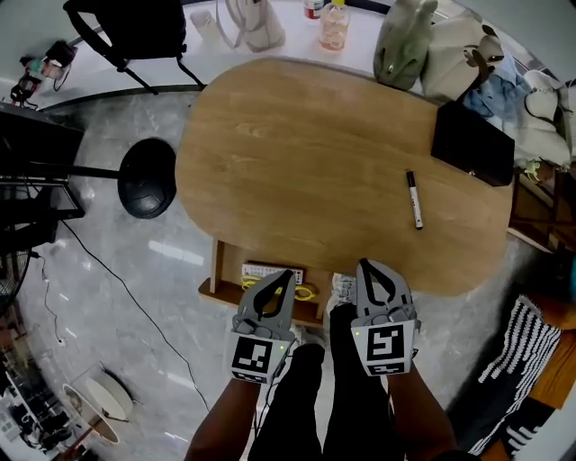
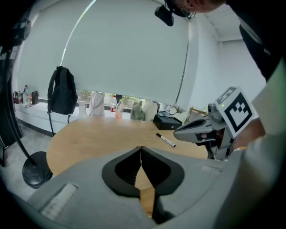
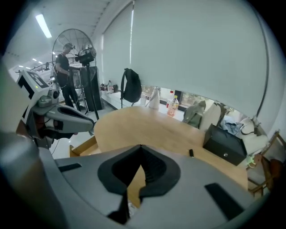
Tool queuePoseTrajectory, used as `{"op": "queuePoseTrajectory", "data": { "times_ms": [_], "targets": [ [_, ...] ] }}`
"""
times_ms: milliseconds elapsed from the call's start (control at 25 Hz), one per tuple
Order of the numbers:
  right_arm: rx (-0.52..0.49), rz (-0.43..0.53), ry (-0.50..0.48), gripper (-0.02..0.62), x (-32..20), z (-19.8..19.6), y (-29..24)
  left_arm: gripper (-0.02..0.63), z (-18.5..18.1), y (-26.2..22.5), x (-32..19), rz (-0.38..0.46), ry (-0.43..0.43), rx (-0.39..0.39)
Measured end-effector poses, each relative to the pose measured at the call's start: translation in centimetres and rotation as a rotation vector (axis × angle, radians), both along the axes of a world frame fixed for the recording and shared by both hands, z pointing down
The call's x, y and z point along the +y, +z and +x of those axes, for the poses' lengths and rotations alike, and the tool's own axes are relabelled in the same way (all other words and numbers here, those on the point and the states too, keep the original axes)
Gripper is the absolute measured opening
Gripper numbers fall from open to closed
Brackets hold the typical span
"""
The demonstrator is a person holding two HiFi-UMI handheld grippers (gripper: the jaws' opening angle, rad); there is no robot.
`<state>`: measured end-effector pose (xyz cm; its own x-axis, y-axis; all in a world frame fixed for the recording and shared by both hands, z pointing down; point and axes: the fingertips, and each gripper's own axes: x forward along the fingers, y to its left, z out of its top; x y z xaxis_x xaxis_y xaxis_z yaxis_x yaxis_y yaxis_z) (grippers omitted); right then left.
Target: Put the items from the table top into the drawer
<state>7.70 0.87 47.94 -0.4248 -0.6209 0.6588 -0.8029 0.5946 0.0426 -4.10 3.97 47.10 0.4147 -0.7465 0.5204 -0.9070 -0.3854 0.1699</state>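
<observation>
A black-and-white marker lies on the oval wooden table toward its right side, with a black box beyond it at the right edge. Under the table's near edge the wooden drawer stands pulled out, holding a white item and a yellow one. My left gripper hangs shut and empty above the drawer. My right gripper is beside it at the table's near edge, also shut and empty. The left gripper view shows the marker and box ahead.
Bags, a bottle and clothes crowd the far and right sides of the table. A backpack hangs at the left, and a round black stand base sits on the floor. A person stands by a large fan.
</observation>
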Motion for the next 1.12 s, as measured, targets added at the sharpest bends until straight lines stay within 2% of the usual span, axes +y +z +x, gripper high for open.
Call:
{"op": "queuePoseTrajectory", "data": {
  "times_ms": [360, 400, 520, 560, 760, 880, 1120],
  "targets": [
    [0.036, -0.024, 0.11, 0.003, -3.9, 7.2, 0.3, 0.018, 5.7, 0.1, -5.4, -0.01, 0.1, 0.01],
    [0.036, -0.031, 0.114, 0.023, -4.2, 7.7, 0.5, 0.018, 6.2, 0.2, -5.8, -0.013, 0.107, 0.01],
    [0.023, -0.059, 0.122, 0.15, -5.3, 8.9, 1.3, 0.018, 7.6, 0.6, -7.1, -0.02, 0.12, 0.014],
    [0.017, -0.062, 0.131, 0.175, -5.7, 9.4, 1.7, 0.018, 8.0, 0.8, -7.6, -0.021, 0.123, 0.015],
    [-0.04, -0.099, 0.218, 0.32, -8.2, 12.4, 4.3, 0.018, 9.5, 1.7, -9.5, -0.027, 0.135, 0.015],
    [-0.029, -0.128, 0.228, 0.343, -9.6, 13.8, 6.3, 0.018, 9.8, 2.2, -10.1, -0.039, 0.134, 0.011],
    [0.015, -0.205, 0.204, 0.344, -11.7, 15.4, 10.6, 0.018, 10.1, 3.4, -11.0, -0.059, 0.124, -0.002]
  ]
}}
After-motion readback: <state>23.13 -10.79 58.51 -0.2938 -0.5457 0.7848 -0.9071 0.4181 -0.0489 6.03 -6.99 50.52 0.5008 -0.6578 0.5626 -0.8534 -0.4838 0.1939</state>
